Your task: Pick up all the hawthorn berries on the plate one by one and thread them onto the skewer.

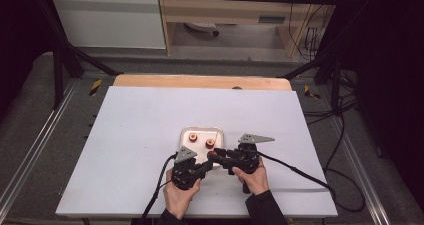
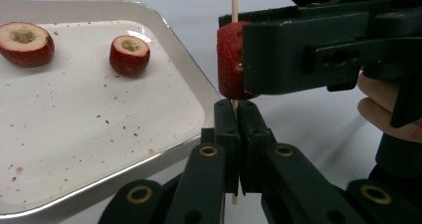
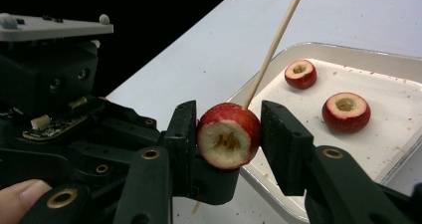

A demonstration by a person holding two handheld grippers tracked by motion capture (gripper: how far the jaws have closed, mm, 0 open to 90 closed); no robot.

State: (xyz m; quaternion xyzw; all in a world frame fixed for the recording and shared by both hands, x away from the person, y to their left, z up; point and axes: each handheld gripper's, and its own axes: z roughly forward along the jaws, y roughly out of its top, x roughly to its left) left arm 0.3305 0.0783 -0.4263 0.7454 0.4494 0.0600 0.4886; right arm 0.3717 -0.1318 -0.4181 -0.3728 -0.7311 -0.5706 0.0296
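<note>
A white table [image 1: 150, 150] is lying under everything, and a shallow metal tray [image 1: 218, 133] is sitting on it just ahead of the person's hands. Two cored red fruits are resting apart on the tray's speckled floor, one [image 2: 25, 43] toward its far corner and the other [image 2: 129, 54] nearer the rim.

The right gripper [image 3: 228, 137] is squeezing a third cored fruit [image 3: 229, 135] between its two jaws, which are standing about a fruit's width apart and pressing its sides; the fruit is hanging above the table just outside the tray's edge. The left gripper [image 2: 238, 134] is pinching a thin wooden stick [image 2: 234, 2] with its jaws nearly together. The stick is standing upright just behind the held fruit and touching it, its lower end poking out below the left jaws.
</note>
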